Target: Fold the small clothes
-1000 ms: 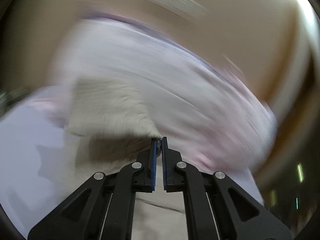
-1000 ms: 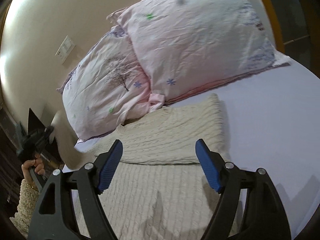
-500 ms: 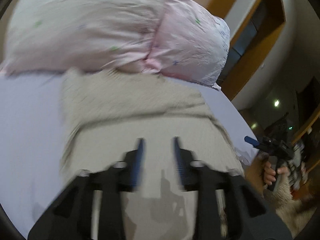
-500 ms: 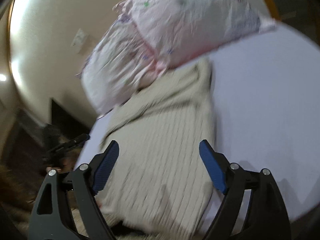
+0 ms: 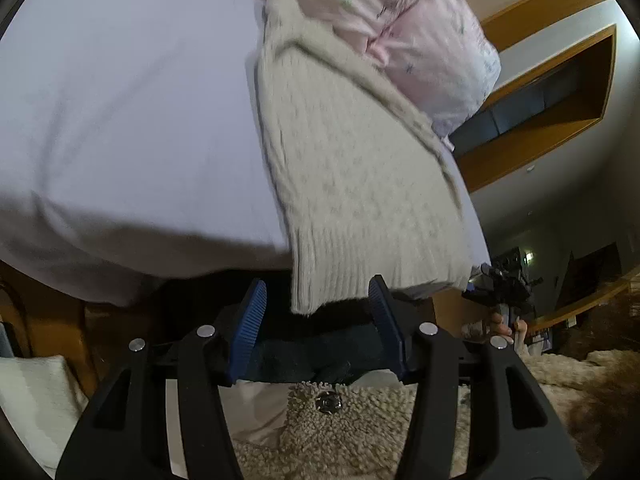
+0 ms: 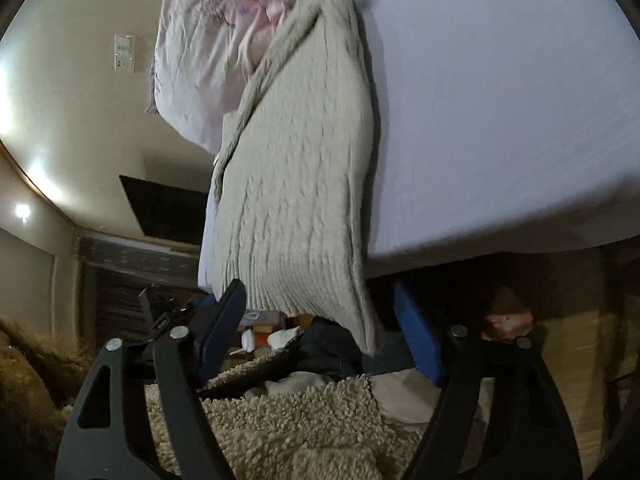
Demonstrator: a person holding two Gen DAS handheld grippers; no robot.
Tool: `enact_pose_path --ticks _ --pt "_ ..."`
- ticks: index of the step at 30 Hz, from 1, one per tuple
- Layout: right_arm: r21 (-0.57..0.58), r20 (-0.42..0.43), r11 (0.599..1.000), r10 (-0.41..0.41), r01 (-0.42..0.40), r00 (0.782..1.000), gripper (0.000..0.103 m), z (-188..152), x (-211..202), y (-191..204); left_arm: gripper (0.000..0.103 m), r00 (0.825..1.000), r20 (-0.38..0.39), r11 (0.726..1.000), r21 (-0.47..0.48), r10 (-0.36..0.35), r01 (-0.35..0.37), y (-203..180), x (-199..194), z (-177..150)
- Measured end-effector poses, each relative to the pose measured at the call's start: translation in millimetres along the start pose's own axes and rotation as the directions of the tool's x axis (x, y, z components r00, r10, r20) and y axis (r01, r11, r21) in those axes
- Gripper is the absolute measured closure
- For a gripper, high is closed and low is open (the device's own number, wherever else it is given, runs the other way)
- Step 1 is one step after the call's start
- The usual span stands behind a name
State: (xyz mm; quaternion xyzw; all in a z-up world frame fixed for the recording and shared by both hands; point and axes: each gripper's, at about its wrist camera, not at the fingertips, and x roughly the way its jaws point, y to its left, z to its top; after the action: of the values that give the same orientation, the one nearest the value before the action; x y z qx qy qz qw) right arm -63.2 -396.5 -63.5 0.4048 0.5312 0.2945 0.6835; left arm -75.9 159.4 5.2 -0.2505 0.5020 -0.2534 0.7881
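I am looking at a cream sweater (image 5: 352,184) showing a cable-knit pattern down its body and plain vertical ribbing along its hem (image 6: 304,280). It is lying on a pale lavender bed sheet (image 5: 120,100). The pillows (image 5: 432,32) are showing pale pink, sprinkled with small blue-violet flowers and green specks, and one (image 6: 192,64) is carrying a faint grey tree print. My left tongs (image 5: 322,316) and right tongs (image 6: 320,320) are showing black frames with ridged blue pads. My fleece jacket (image 6: 288,432) is looking beige and nubbly. The wall (image 6: 80,60) is glowing warm beige, and the window frame (image 5: 560,92) is showing orange-brown wood.
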Motion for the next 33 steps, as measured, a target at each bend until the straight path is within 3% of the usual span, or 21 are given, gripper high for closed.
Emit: enact_pose_path --ticks 2,4,5,6,7,8,11,14,17,20,23,25,26,27,28,29,30,31,32,33 --pt "0.002 -0.01 0.999 0.034 -0.034 0.999 0.042 -1.3 9.1 -0.2 0.049 1.0 0.002 1.0 -0.018 -0.012 0.012 0.3 11.9 1.1" --pt "-0.002 -0.012 0.997 0.083 -0.083 0.996 0.063 -4.3 14.8 -0.2 0.049 0.998 0.024 0.997 -0.053 -0.061 0.062 4.1 16.4 0.9" --pt "-0.008 -0.016 0.995 0.095 -0.095 0.995 0.082 -5.0 17.1 0.6 0.051 0.996 0.036 0.994 -0.065 -0.08 0.082 4.0 19.3 2.1" --pt "-0.012 -0.02 0.995 0.104 -0.104 0.994 0.092 -4.9 17.5 1.4 0.063 0.995 0.042 0.993 -0.074 -0.092 0.095 3.2 21.9 2.6" --pt "-0.027 -0.016 0.993 0.111 -0.112 0.994 0.092 -7.2 16.0 4.5 0.073 0.993 0.042 0.99 -0.087 -0.109 0.113 3.3 24.4 3.4" --pt "-0.042 -0.007 0.992 0.115 -0.115 0.993 0.094 -6.5 13.9 8.4 0.093 0.99 0.033 0.983 -0.118 -0.137 0.14 4.4 27.8 4.0" --pt "-0.118 0.036 0.983 0.144 -0.139 0.989 0.095 -3.1 1.0 30.8 0.096 0.985 0.058 0.973 -0.155 -0.163 0.17 1.4 24.6 9.1" --pt "-0.242 0.103 0.961 0.16 -0.131 0.982 0.095 18.3 -23.3 68.2 0.096 0.979 0.105 0.977 -0.106 -0.174 0.185 -14.8 10.5 26.1" --pt "-0.374 0.175 0.921 0.186 -0.11 0.967 0.095 55.9 -39.5 112.7 0.096 0.966 0.204 0.986 -0.005 -0.162 0.167 -40.6 -7.3 75.6" --pt "-0.477 0.271 0.876 0.224 -0.072 0.936 0.095 111.1 -42.1 153.1 0.096 0.925 0.364 0.993 0.022 -0.112 0.112 -54.7 -13.9 153.6" --pt "-0.45 0.387 0.893 0.217 -0.021 0.896 0.095 178.2 -30.4 168.5 0.096 0.893 0.449 1.0 -0.017 -0.015 0.026 -55.3 8.8 223.5" --pt "-0.384 0.458 0.923 0.15 0.042 0.876 0.095 222.7 -13.6 162.5 0.096 0.884 0.462 0.998 -0.031 0.068 -0.061 -51.9 33.4 259.7" --pt "-0.336 0.48 0.938 0.097 0.081 0.872 0.093 242.6 -3.2 156.4 0.096 0.883 0.459 0.995 -0.04 0.101 -0.093 -49.2 44.6 271.1" --pt "-0.252 0.501 0.955 -0.01 0.157 0.866 0.087 265.9 14.0 145.3 0.095 0.889 0.438 0.991 -0.06 0.137 -0.123 -43.4 63.4 288.5" --pt "-0.179 0.504 0.957 -0.112 0.23 0.856 0.079 280.1 27.2 135.4 0.095 0.902 0.399 0.987 -0.085 0.162 -0.139 -35.8 78.0 299.9" --pt "-0.105 0.497 0.948 -0.212 0.301 0.841 0.06 291.1 38.3 123.1 0.095 0.919 0.351 0.982 -0.121 0.178 -0.144 -26.5 90.2 307.9" --pt "-0.047 0.486 0.934 -0.289 0.354 0.825 0.054 297.8 44.8 113.8 0.095 0.941 0.288 0.976 -0.175 0.18 -0.133 -16.6 100.6 313.7" --pt "-0.002 0.479 0.921 -0.341 0.389 0.809 0.051 300.9 45.9 106.0 0.095 0.952 0.257 0.973 -0.199 0.163 -0.113 -9.8 101.2 312.5" --pt "0.011 0.496 0.921 -0.344 0.39 0.798 0.042 298.3 39.8 102.4 0.093 0.956 0.255 0.976 -0.192 0.147 -0.098 -8.2 98.4 310.6" --pt "0.012 0.53 0.922 -0.334 0.388 0.779 0.024 293.1 30.6 102.3 0.074 0.949 0.276 0.981 -0.163 0.151 -0.109 -9.3 88.2 306.1"
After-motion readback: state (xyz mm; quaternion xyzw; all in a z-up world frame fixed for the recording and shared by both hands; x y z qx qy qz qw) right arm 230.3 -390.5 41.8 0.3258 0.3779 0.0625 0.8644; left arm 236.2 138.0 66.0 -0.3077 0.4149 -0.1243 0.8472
